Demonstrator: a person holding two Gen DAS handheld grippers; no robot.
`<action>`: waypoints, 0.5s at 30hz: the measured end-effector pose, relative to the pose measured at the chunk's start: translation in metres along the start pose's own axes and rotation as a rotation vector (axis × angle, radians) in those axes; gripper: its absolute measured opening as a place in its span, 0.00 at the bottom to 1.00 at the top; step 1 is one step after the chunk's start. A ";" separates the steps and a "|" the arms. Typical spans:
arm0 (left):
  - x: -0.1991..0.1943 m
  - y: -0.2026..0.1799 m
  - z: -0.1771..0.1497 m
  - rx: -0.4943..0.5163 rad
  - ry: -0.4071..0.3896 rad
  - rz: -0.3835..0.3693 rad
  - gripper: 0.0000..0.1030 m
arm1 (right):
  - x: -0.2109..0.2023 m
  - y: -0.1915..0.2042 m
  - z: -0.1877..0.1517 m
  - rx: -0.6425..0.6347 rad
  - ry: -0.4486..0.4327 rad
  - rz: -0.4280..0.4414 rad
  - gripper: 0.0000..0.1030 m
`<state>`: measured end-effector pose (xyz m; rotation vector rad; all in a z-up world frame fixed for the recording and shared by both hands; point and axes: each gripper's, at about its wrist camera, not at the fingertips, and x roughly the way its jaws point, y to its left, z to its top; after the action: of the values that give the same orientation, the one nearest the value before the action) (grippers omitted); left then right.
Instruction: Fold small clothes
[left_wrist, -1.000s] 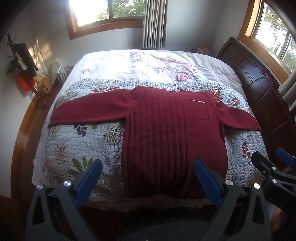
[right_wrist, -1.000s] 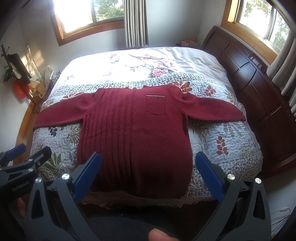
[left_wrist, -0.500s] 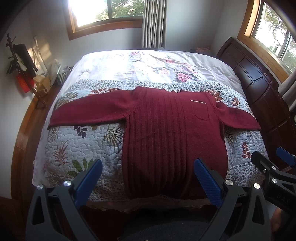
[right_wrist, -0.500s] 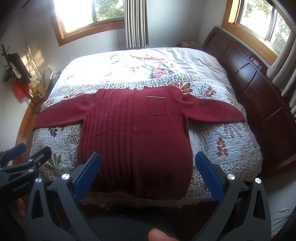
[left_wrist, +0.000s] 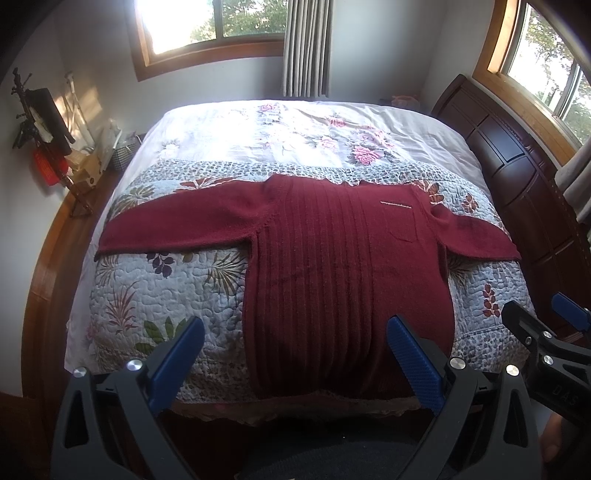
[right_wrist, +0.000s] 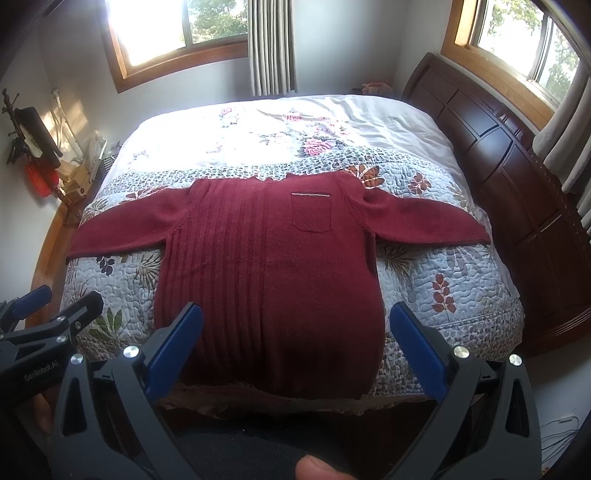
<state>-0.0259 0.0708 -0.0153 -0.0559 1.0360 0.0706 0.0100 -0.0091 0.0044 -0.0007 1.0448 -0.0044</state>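
Observation:
A dark red knitted sweater (left_wrist: 343, 273) (right_wrist: 273, 273) lies flat on the bed, front up, both sleeves spread sideways and its hem at the near edge. A small chest pocket (right_wrist: 310, 214) shows on its right half. My left gripper (left_wrist: 295, 332) hangs open above the hem, holding nothing, its blue pads (left_wrist: 413, 365) wide apart. My right gripper (right_wrist: 295, 321) is likewise open and empty over the hem. Each gripper appears at the edge of the other's view: the right one (left_wrist: 535, 325), the left one (right_wrist: 55, 306).
The bed carries a floral quilt (left_wrist: 155, 295) and a white flowered cover (right_wrist: 295, 125) farther back. A dark wooden headboard (right_wrist: 517, 177) runs along the right side. Cluttered shelf items (left_wrist: 44, 147) stand at the left wall. Windows (right_wrist: 177, 29) are behind.
Nothing has visibly changed; both grippers stay open and still above the sweater's hem.

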 end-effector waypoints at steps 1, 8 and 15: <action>0.000 0.000 0.000 0.000 0.000 0.000 0.96 | 0.000 0.000 0.000 0.000 0.000 -0.001 0.97; 0.001 0.000 0.001 0.000 0.000 0.000 0.96 | 0.001 -0.001 0.001 0.003 -0.002 -0.003 0.97; 0.002 -0.001 0.002 -0.001 0.000 0.000 0.96 | 0.002 -0.001 0.001 0.004 -0.003 -0.003 0.97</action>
<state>-0.0233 0.0697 -0.0157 -0.0571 1.0359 0.0713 0.0118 -0.0105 0.0028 0.0012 1.0420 -0.0092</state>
